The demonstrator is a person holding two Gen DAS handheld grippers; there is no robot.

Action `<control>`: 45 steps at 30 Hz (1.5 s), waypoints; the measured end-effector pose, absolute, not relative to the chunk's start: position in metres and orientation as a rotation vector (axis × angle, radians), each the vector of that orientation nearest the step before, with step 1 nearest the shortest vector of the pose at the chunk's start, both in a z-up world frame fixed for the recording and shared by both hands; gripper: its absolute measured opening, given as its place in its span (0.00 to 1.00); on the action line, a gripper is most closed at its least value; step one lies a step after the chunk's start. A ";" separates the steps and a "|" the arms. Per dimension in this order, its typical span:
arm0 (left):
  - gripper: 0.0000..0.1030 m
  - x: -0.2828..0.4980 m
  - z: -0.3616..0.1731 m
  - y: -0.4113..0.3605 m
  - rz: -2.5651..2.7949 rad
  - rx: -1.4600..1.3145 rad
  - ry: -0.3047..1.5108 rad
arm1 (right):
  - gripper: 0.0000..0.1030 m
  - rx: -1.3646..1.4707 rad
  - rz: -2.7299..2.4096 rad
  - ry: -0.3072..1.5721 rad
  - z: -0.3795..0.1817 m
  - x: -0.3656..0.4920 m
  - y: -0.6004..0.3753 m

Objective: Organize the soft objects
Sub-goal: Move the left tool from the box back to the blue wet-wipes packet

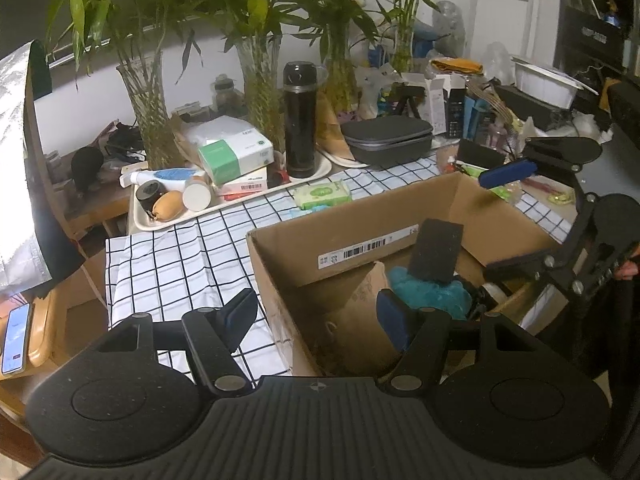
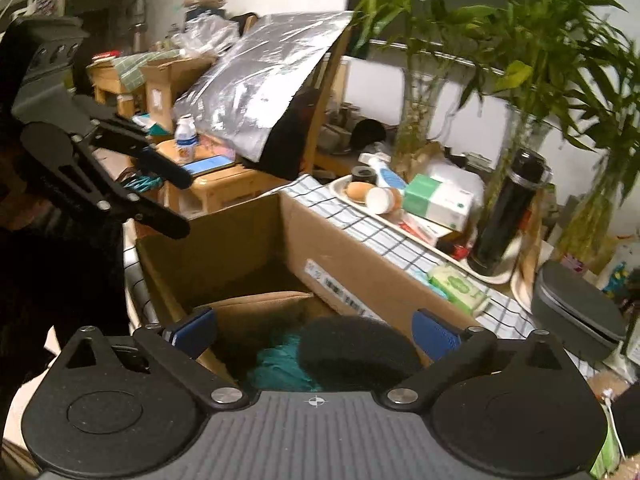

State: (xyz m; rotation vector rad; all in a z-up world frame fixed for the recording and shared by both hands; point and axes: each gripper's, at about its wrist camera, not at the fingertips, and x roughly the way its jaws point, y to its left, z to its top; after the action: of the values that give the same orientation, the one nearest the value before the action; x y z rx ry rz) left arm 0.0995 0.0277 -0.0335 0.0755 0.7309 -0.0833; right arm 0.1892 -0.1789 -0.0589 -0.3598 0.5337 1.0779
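Observation:
An open cardboard box (image 1: 352, 216) stands on the checked tablecloth (image 1: 180, 248). Inside it lies a teal fluffy thing (image 1: 428, 292), and a black sponge block (image 1: 436, 250) stands tilted over it, touching neither gripper. My left gripper (image 1: 316, 316) is open and straddles the box's near left wall, one finger outside and one inside. My right gripper (image 1: 508, 220) hangs open over the box's right side. In the right wrist view its fingers (image 2: 316, 332) stand wide apart above the blurred black sponge (image 2: 356, 344) and the teal thing (image 2: 280, 364). The left gripper (image 2: 176, 200) shows at the upper left.
Behind the box sit a green wipes pack (image 1: 322, 196), a white tray (image 1: 144, 220) with bottles and tissue boxes, a black flask (image 1: 300, 120), a grey zip case (image 1: 388, 140) and glass vases of bamboo. A phone (image 1: 16, 338) lies on a wooden stool at the left.

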 end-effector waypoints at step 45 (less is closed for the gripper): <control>0.63 0.110 -0.016 0.064 -0.101 -0.049 0.617 | 1.00 -0.117 0.661 0.506 -0.067 0.248 -0.235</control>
State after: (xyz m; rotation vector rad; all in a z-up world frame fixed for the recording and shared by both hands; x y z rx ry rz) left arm 0.1102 0.0639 -0.0159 -0.0492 0.6170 -0.1013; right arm 0.2477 -0.2352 -0.0666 -0.1168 0.5058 0.6608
